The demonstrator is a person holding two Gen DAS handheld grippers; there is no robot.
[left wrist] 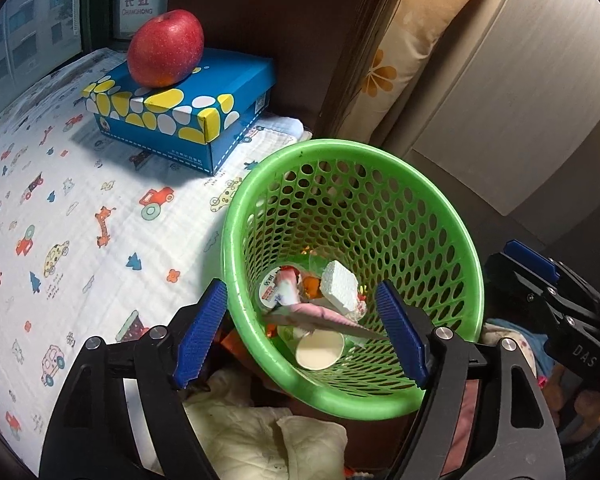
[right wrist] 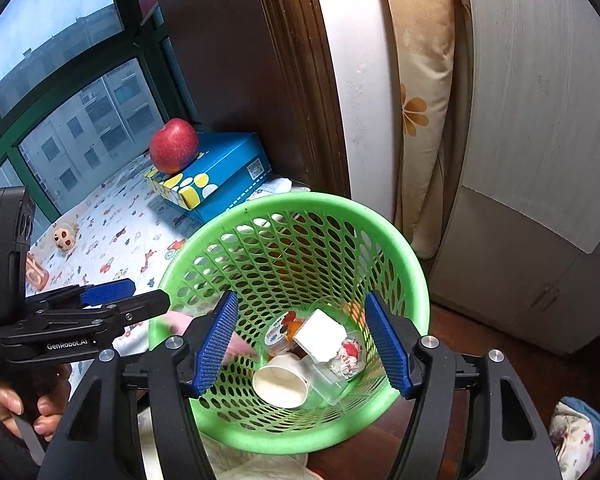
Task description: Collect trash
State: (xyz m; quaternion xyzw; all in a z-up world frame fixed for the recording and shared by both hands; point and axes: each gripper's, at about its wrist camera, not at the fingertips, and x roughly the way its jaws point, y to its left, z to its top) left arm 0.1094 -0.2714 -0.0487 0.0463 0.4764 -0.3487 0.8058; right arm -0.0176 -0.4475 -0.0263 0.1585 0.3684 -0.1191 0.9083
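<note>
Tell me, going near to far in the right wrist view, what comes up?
White paper cup → white foam block → green perforated plastic basket's far rim → blue patterned cardboard box → red apple.

Left claw (left wrist: 302,334) and right claw (right wrist: 306,344) both gape, angled downward.

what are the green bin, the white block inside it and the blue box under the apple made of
Green bin: moulded plastic, slightly glossy, with perforated walls. White block: looks like foam, probably polystyrene, matte with a grainy, rough-cut surface. Blue box: printed cardboard, judging by folded edges and a smooth printed lid.
</note>
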